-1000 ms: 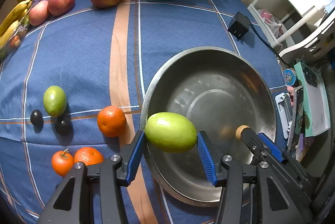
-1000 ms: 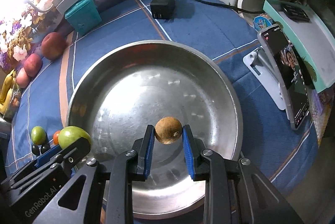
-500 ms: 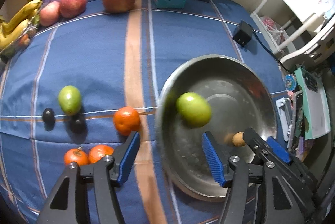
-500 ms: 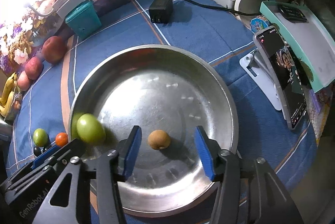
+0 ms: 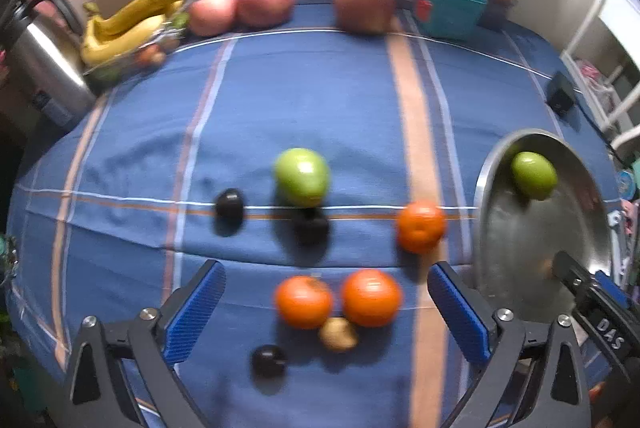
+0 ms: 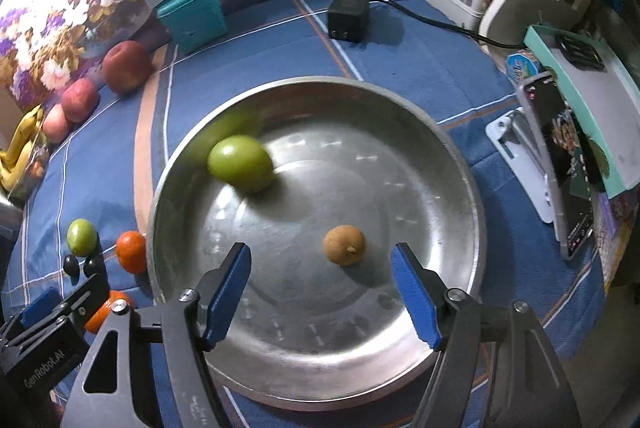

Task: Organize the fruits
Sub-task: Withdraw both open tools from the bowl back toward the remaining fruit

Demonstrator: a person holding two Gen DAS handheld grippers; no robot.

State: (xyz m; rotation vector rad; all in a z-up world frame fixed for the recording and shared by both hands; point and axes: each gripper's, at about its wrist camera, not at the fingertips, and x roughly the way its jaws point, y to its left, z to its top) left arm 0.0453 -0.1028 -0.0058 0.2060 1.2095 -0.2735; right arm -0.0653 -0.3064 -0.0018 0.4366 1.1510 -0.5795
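Now both sets of fingers are spread wide and hold nothing. The right gripper (image 6: pixel 322 290) hangs over the near rim of the steel basin (image 6: pixel 452 148), a small brown fruit (image 6: pixel 344 245) lying just ahead. A green fruit (image 6: pixel 241 169) rests against the basin's far-left wall. The left gripper (image 5: pixel 326 312) hovers above two oranges (image 5: pixel 338 300) on the blue-clothed worktop (image 5: pixel 320 100).

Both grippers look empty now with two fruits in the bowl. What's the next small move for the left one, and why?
Probably lower the open left gripper around the nearer orange fruit, which lies between its fingers. The bowl holds only a green fruit and a brown fruit.
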